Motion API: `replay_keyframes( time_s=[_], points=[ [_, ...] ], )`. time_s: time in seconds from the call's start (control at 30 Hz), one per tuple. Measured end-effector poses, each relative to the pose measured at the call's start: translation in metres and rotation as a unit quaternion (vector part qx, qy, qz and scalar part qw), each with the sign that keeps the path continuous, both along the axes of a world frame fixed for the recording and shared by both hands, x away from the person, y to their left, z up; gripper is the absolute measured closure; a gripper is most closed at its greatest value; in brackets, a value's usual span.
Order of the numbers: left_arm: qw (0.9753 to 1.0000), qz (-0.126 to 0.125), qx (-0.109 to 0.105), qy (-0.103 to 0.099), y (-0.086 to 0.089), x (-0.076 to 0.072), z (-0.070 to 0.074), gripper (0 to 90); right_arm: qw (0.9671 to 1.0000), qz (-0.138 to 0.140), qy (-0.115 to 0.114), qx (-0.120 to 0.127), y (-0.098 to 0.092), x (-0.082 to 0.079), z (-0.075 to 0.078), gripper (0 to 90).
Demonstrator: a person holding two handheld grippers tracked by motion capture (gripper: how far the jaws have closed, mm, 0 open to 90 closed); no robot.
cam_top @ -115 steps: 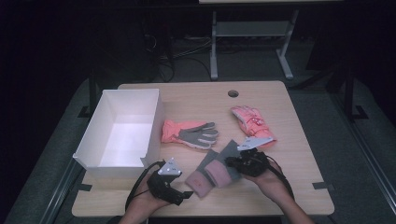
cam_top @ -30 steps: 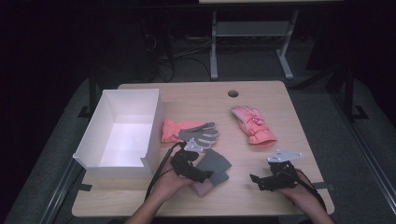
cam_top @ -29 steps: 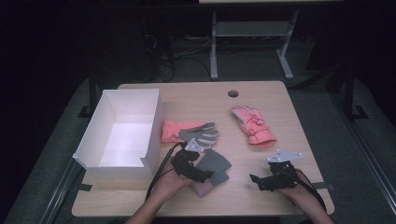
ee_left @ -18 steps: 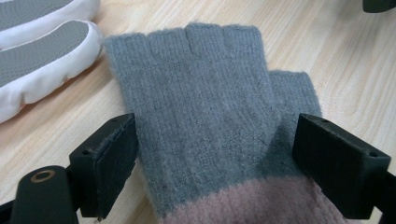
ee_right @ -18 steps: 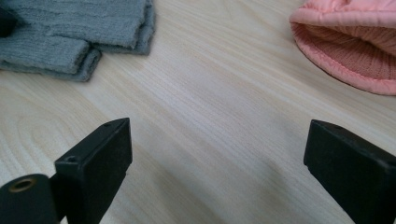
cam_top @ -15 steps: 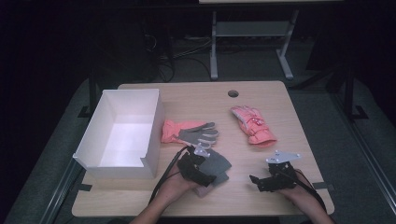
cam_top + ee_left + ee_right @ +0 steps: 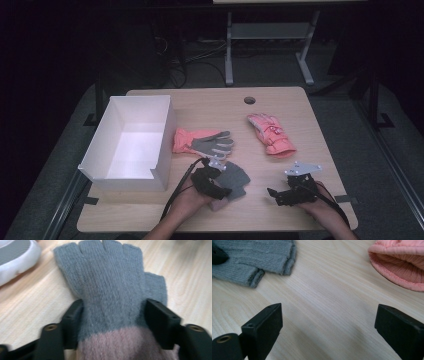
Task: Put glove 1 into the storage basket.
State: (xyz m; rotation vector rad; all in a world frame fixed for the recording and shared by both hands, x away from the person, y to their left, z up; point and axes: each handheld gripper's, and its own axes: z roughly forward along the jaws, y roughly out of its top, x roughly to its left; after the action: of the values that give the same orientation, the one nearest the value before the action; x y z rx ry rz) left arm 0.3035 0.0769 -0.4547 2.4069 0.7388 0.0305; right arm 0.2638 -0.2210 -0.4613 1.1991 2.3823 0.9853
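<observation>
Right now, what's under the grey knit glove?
Bare wooden table shows around the grey knit glove. The left hand-held gripper straddles its pink cuff; whatever lies beneath the glove is covered.

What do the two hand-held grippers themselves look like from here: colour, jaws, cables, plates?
Both are black. The left hand-held gripper has two blocky, squared jaws with brass-coloured screw inserts; the right hand-held gripper matches. In the high view each carries a pale grey three-cornered plate on top, and a black cable trails back along each forearm. No sleeves are visible.
</observation>
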Motion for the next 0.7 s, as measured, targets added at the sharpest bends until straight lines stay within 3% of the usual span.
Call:
replay_keyframes(
  time_s=[0.07, 0.1, 0.13, 0.17, 0.33, 0.7],
  points=[
    [0.9999, -0.002, -0.007, 0.012, 0.000, 0.001, 0.001, 46.7, 1.0000, 0.001, 0.000, -0.001, 0.000, 0.000, 0.000, 7.4],
    [0.9996, -0.005, -0.011, 0.024, 0.000, 0.002, 0.001, 46.7, 1.0000, 0.000, -0.001, -0.001, 0.000, 0.000, 0.000, 7.4],
    [0.9993, -0.012, -0.009, 0.034, 0.001, 0.004, 0.002, 54.9, 1.0000, 0.000, -0.002, -0.002, 0.000, 0.000, 0.000, 7.4],
    [0.9987, -0.008, -0.018, 0.046, 0.000, 0.005, 0.002, 56.3, 1.0000, 0.000, -0.002, -0.002, -0.001, 0.000, 0.000, 7.5],
    [0.9971, -0.013, -0.034, 0.066, 0.003, 0.010, 0.002, 60.5, 1.0000, 0.000, -0.004, -0.005, -0.001, -0.001, 0.000, 7.5],
    [0.9969, -0.016, -0.041, 0.065, 0.011, 0.013, 0.020, 61.7, 1.0000, -0.004, -0.001, -0.002, -0.002, 0.000, -0.001, 7.5]
  ],
)
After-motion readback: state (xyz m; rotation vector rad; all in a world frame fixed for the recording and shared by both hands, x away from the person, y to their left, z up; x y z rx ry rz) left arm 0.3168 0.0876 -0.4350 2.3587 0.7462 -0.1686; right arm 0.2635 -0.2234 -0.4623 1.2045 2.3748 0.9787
